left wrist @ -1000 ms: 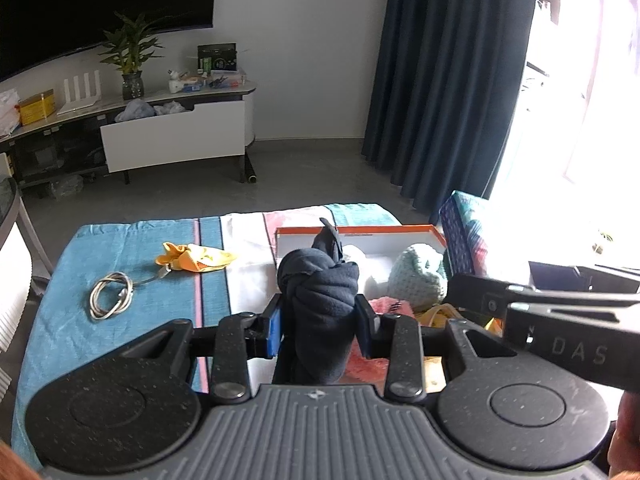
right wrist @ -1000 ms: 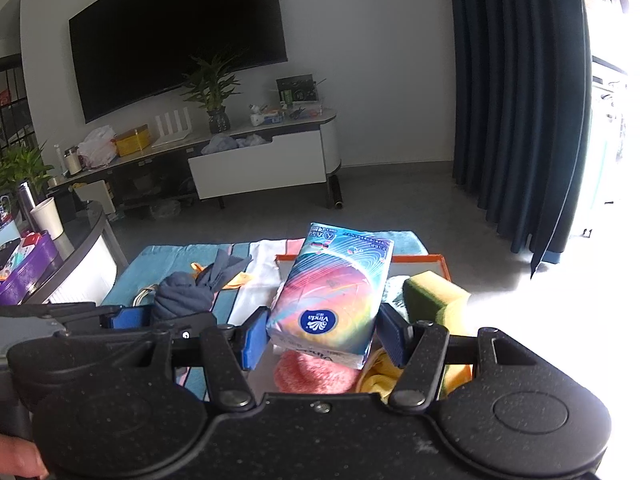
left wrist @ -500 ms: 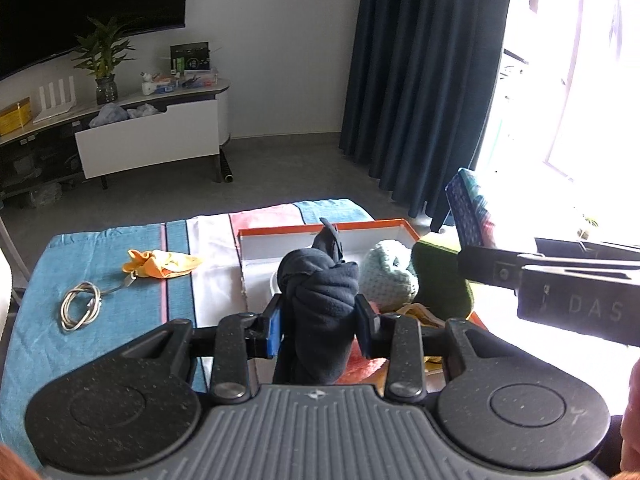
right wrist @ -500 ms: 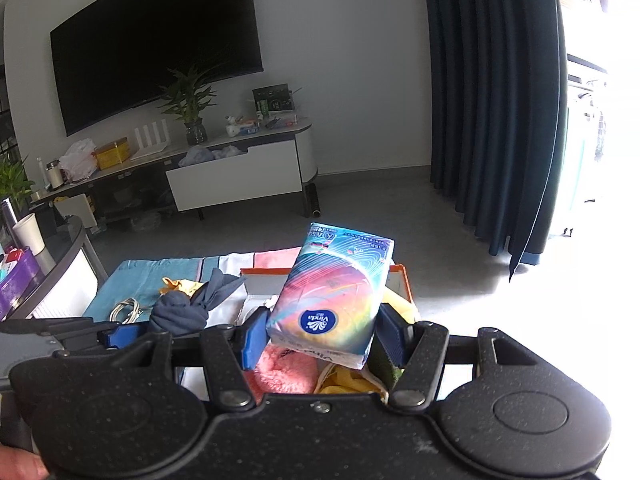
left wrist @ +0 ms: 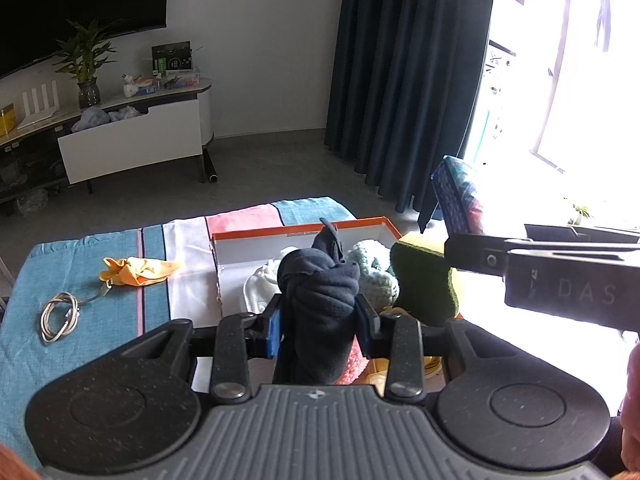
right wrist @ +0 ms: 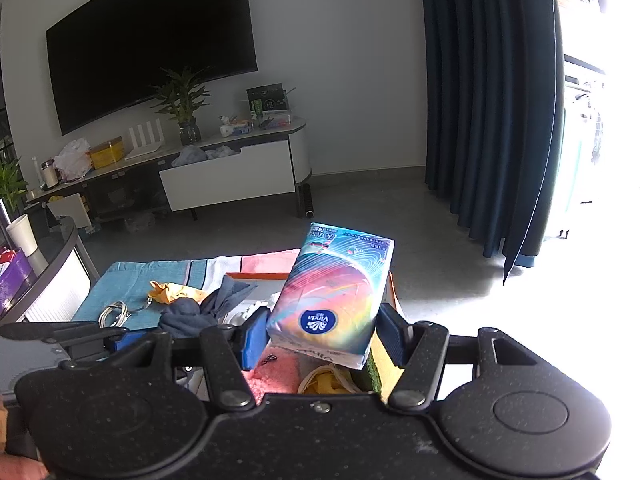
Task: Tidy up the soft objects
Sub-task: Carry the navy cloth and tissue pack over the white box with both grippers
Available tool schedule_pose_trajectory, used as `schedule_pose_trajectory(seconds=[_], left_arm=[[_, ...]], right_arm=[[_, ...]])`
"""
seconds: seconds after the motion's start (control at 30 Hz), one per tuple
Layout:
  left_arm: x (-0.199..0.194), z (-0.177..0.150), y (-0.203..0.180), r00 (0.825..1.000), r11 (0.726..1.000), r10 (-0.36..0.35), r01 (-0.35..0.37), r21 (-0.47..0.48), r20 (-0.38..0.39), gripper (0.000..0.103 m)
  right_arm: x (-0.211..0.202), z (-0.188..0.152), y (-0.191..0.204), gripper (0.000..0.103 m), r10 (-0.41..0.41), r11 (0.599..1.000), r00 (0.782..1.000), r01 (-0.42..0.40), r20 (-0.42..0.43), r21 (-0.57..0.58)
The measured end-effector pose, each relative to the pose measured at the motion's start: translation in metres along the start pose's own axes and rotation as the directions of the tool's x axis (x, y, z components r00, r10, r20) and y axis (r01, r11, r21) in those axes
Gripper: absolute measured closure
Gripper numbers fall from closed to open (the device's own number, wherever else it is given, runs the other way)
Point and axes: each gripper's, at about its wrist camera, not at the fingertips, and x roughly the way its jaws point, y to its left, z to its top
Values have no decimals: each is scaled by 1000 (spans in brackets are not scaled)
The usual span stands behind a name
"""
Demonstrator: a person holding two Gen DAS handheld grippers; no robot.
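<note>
My left gripper (left wrist: pixel 320 324) is shut on a dark navy knotted cloth (left wrist: pixel 320 304) and holds it above the orange-rimmed box (left wrist: pixel 296 234). My right gripper (right wrist: pixel 324 332) is shut on a colourful tissue pack (right wrist: pixel 336 292), held over the same box (right wrist: pixel 256 277); the pack also shows in the left wrist view (left wrist: pixel 456 196). The box holds a mint knitted item (left wrist: pixel 372 268), a white cloth (left wrist: pixel 260 288), a green-and-yellow sponge (left wrist: pixel 424 280), a pink fluffy item (right wrist: pixel 272 376) and a yellow cloth (right wrist: pixel 324 384).
The box sits on a striped blue, white and pink cloth (left wrist: pixel 120 280) covering the table. An orange-yellow cloth (left wrist: pixel 136 272) and a coiled cable (left wrist: pixel 58 316) lie on it at the left. A TV stand (left wrist: pixel 132 140) and dark curtains (left wrist: pixel 400 80) are beyond.
Both grippers have moved to the right over the box, still holding their objects. The sponge and more of the box's contents have come into the left view.
</note>
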Motion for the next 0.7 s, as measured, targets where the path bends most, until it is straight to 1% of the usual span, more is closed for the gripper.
schedule_pose_trajectory(seconds=[0.37, 0.7], left_arm=[[11, 1, -8, 1000, 1000, -20, 20, 14, -14, 66], [20, 2, -5, 1000, 1000, -17, 17, 6, -24, 66]], right_arm=[[7, 2, -2, 33, -5, 1000, 1000, 5, 3, -11], [21, 8, -4, 33, 8, 1000, 1000, -8, -14, -20]])
